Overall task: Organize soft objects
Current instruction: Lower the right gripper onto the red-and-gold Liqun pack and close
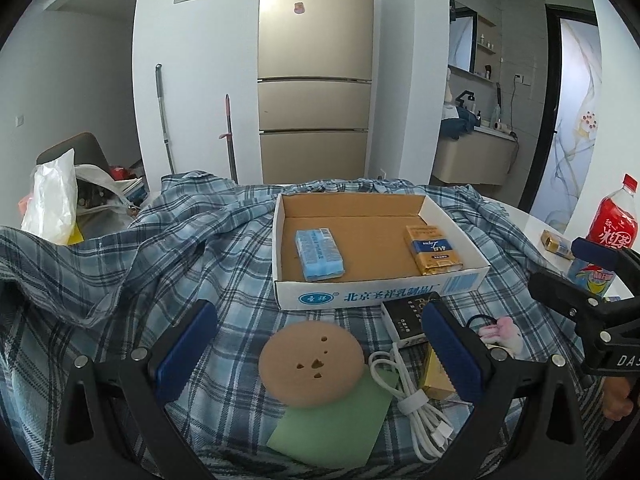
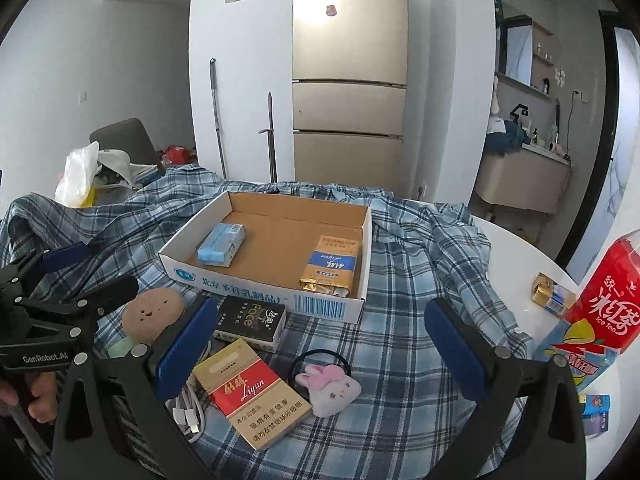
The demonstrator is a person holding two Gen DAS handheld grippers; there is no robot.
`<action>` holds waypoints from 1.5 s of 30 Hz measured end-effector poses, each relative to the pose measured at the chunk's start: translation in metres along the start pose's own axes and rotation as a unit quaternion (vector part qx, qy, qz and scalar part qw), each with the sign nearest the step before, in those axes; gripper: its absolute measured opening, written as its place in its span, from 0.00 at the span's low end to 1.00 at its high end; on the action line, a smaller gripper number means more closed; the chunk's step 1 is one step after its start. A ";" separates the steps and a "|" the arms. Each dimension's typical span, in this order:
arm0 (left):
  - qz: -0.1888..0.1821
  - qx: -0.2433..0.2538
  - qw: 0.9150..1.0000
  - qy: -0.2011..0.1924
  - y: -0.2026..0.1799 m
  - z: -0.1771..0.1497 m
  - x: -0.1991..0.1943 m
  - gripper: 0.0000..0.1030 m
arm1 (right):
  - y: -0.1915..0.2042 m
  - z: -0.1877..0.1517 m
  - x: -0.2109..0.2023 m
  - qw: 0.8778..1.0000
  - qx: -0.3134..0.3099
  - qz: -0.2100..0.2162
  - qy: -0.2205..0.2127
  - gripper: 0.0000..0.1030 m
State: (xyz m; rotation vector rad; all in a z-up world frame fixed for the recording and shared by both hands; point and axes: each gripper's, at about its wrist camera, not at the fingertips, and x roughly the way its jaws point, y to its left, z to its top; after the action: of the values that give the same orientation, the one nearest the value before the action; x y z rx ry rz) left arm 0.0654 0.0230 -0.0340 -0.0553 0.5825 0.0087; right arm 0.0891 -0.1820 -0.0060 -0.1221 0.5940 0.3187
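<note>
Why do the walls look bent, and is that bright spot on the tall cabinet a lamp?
Left wrist view: fisheye bending curves the walls and leaves black corners; the brown round sponge looks slightly soft, being close. Right wrist view: the same curving; the bright patch is glare on the fridge door, no lamp visible there; the red cigarette pack text stays sharp.

A tall gold fridge (image 1: 314, 76) stood at the far wall, with a mop handle (image 1: 164, 116) and a second pole (image 1: 230, 136) leaning left of it. A red iced-tea bottle (image 2: 592, 312) stood at the right on the white table (image 2: 516, 248), near a small gold pack (image 2: 552, 294). A white plastic bag (image 1: 54, 200) sat far left.
</note>
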 end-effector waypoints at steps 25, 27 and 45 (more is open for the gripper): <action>-0.022 0.016 0.999 -0.037 -0.006 -0.001 -0.013 1.00 | 0.039 -0.033 0.066 0.964 -0.107 0.136 0.204 0.72; -0.009 0.022 0.999 -0.036 -0.009 -0.002 -0.013 1.00 | 0.038 -0.036 0.068 0.961 -0.105 0.143 0.214 0.71; -0.011 0.043 0.999 -0.028 -0.015 -0.004 -0.011 1.00 | 0.035 -0.038 0.069 0.955 -0.096 0.150 0.239 0.61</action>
State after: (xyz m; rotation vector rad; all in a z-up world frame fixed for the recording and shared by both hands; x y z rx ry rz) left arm 0.0546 0.0082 -0.0304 0.0230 0.5251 -0.0359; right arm 0.1114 -0.1385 -0.0772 -0.3021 1.0656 0.6530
